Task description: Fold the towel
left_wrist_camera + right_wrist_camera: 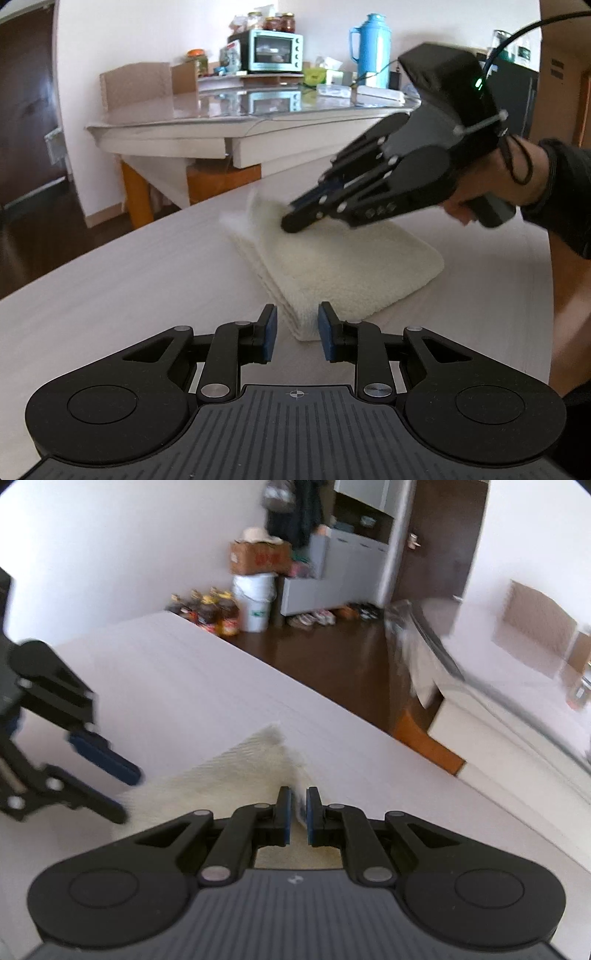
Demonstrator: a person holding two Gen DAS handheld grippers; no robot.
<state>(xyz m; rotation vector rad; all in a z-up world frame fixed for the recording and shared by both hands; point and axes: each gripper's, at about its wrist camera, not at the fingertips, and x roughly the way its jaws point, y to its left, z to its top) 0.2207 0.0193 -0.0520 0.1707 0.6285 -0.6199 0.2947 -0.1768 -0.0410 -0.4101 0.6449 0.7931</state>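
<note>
Table: pale, wide surface filling the lower and middle frame in both views; bare stretches to the left and right of the towel, far edge running diagonally toward the upper left.

Towel: cream, folded into a thick stacked rectangle, lying flat at centre frame in the left wrist view. Long axis runs from the near corner at lower centre toward the upper left; stacked fold edges face left, rounded fold faces right. One far corner is lifted, blurred.

Right claw: enters from upper right, held by a hand, tips at the towel's far end. In its own view the pads stand nearly together with a thin white towel edge pinched between them.

Left claw: pads apart, straddling the towel's near corner without pressing it.
</note>
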